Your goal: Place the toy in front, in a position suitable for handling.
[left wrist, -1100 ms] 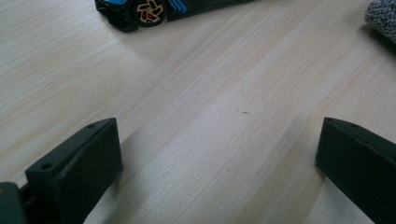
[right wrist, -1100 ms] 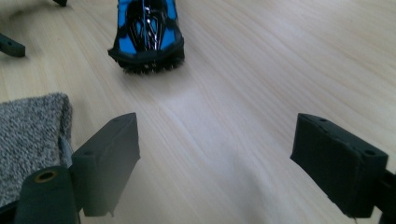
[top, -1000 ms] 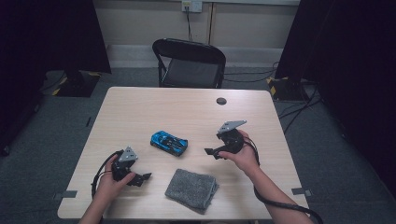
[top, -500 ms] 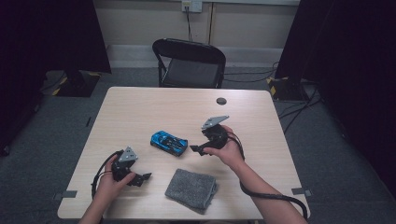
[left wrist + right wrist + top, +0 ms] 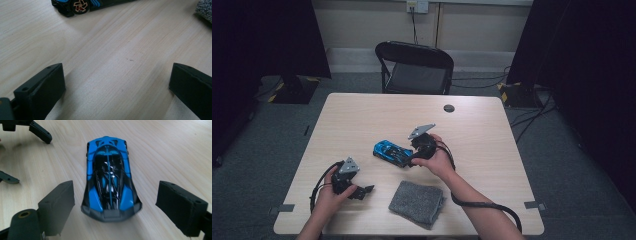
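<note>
Glossy blue and black plastic makes up the toy car (image 5: 109,175), a low, wedge-shaped sports model with a dark glazed cabin, a squared tail and a spoked wheel with red showing behind the spokes in the left gripper view. It sits near the middle of the table (image 5: 492,130), whose top is pale wood-grain laminate, smooth and matt, with rounded corners. The right gripper (image 5: 411,161), black with a grey three-cornered plate on top, stands at about 3 o'clock from the car in the high view, right at the car's end; in the right gripper view its blocky matt jaws are spread wide, wider than the car, one on each side of the tail, and neither touches the bodywork. The left gripper (image 5: 117,87) rests toward 7 o'clock from the car, well apart from it, its jaws also wide apart with only bare table between them. A grey cloth (image 5: 417,201), folded into a rough square with a nubbly, towel-like weave, lies at about 5 o'clock from the car, near the table's front edge, between the two forearms.
</note>
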Available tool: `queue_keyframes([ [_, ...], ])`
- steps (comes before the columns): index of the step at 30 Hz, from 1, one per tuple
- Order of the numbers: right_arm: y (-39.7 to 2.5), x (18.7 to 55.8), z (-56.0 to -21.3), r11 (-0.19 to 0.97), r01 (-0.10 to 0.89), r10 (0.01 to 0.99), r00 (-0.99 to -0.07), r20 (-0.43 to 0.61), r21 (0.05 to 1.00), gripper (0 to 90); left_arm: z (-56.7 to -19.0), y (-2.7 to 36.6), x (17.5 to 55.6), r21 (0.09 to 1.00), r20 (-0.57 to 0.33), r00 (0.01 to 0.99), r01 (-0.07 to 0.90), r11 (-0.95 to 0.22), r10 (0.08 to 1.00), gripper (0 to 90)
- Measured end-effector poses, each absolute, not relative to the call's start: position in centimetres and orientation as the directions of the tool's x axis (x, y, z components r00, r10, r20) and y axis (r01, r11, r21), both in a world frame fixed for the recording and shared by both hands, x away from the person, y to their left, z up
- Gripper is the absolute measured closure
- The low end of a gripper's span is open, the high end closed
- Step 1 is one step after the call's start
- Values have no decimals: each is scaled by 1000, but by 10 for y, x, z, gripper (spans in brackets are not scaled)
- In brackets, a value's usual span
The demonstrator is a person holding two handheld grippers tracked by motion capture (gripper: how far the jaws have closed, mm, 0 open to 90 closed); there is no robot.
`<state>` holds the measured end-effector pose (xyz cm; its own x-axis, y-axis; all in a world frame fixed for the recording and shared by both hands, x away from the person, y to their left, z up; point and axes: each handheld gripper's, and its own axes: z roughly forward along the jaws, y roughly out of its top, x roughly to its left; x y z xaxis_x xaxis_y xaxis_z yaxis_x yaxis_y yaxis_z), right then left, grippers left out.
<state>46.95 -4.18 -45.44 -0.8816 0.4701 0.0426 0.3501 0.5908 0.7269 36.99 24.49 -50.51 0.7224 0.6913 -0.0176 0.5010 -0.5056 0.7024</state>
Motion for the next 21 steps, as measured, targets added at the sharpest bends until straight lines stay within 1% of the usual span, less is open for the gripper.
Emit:
queue_keyframes([
  [9,-21,477,-469,582,367,464,-883,75,725,144,-505,245,370,702,-18,723,501,-506,691,0],
  [21,5,486,-483,614,370,459,-886,66,697,143,-505,245,370,703,-18,722,501,-505,692,0],
])
